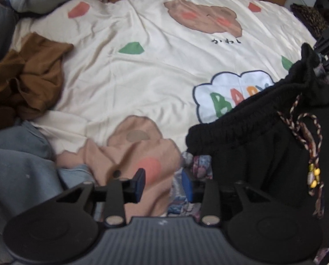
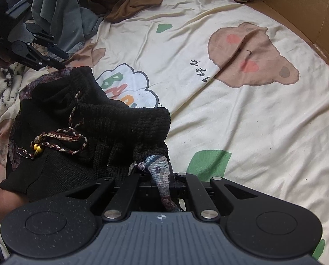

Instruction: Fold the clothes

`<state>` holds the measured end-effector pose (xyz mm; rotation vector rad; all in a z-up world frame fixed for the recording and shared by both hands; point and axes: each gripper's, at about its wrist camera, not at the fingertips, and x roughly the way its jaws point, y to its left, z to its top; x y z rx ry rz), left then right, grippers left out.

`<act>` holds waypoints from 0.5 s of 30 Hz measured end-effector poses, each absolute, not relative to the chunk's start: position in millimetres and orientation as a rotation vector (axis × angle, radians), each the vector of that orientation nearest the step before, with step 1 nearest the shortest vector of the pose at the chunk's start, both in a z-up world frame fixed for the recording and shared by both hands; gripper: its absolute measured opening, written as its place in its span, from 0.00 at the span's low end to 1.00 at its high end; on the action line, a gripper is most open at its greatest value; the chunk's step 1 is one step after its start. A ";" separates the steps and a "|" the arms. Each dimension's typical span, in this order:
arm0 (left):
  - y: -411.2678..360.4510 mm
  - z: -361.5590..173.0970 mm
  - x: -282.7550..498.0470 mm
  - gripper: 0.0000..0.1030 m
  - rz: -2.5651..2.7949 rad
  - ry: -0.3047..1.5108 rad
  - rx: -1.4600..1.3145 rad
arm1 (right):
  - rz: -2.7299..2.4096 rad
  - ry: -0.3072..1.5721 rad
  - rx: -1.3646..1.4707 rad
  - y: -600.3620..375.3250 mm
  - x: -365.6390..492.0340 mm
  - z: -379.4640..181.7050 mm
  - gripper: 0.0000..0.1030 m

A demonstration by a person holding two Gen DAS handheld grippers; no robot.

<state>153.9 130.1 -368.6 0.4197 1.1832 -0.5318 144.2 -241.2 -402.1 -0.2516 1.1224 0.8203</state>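
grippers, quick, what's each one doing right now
Left gripper: jaws apart, with patterned cloth between them; grip cannot be told.
Right gripper: jaws shut on the patterned lining of the black knit garment.

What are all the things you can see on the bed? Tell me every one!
Black knit garment: one, black with patterned lining, lifted over the sheet, near side.
Braided drawstring: one, maroon and white with yellow beads, hanging on the black garment.
Brown garment: one, brown, crumpled at the sheet's left edge.
Blue-grey clothes: a pile, blue-grey, near left; count unclear.
Bed sheet: one, cream with bears, coloured patches and a cloud with letters.
Cardboard: brown, along the far edge of the bed.
Left gripper: black with blue pads, jaws apart, beside the garment's patterned cloth.
Right gripper: black, pinching the garment's patterned edge.
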 end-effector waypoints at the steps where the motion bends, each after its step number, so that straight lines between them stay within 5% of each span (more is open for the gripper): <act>1: 130.0 -370.7 154.4 0.38 -0.535 1.192 0.419 | 0.819 1.125 -0.252 -241.1 144.4 -402.8 0.00; 15: 112.2 -403.7 159.1 0.37 -0.630 1.280 0.406 | 0.812 1.156 -0.249 -242.5 144.7 -411.3 0.00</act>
